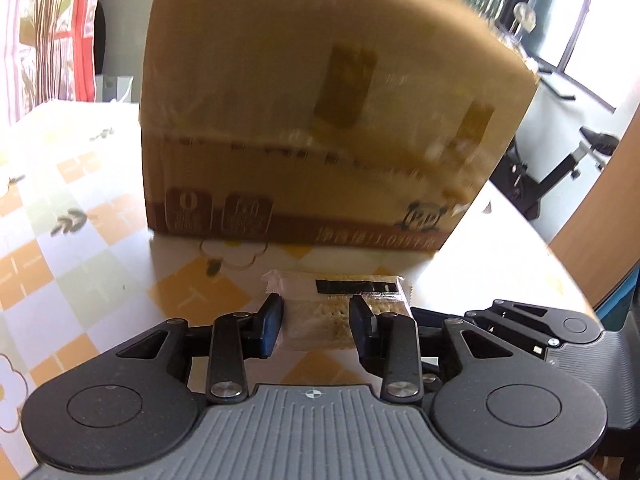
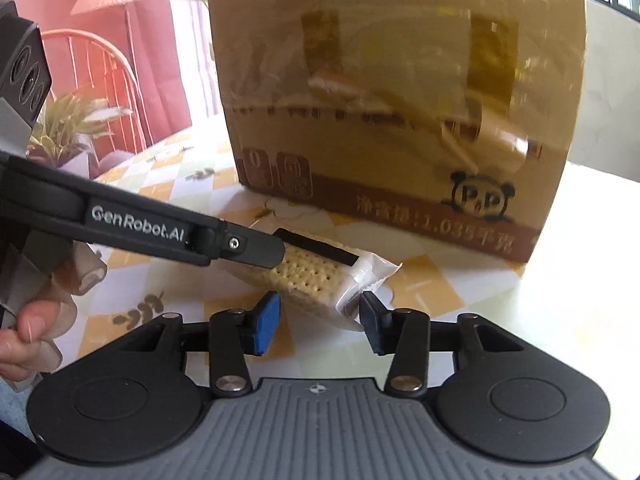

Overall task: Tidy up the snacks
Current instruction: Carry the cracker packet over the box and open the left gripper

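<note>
A clear-wrapped cracker packet with a black strip sits between the pads of my left gripper, which is shut on it just above the table. In the right wrist view the left gripper reaches in from the left and holds the packet tilted. The packet's near end hangs between the fingers of my right gripper. Its right pad is at the wrapper and its blue left pad stands apart, so it is open. A tall cardboard box stands close behind.
The table wears an orange and white checked cloth. A person's hand grips the left tool's handle. A potted plant and a red chair stand at the far left, and an exercise bike stands beyond the table's right edge.
</note>
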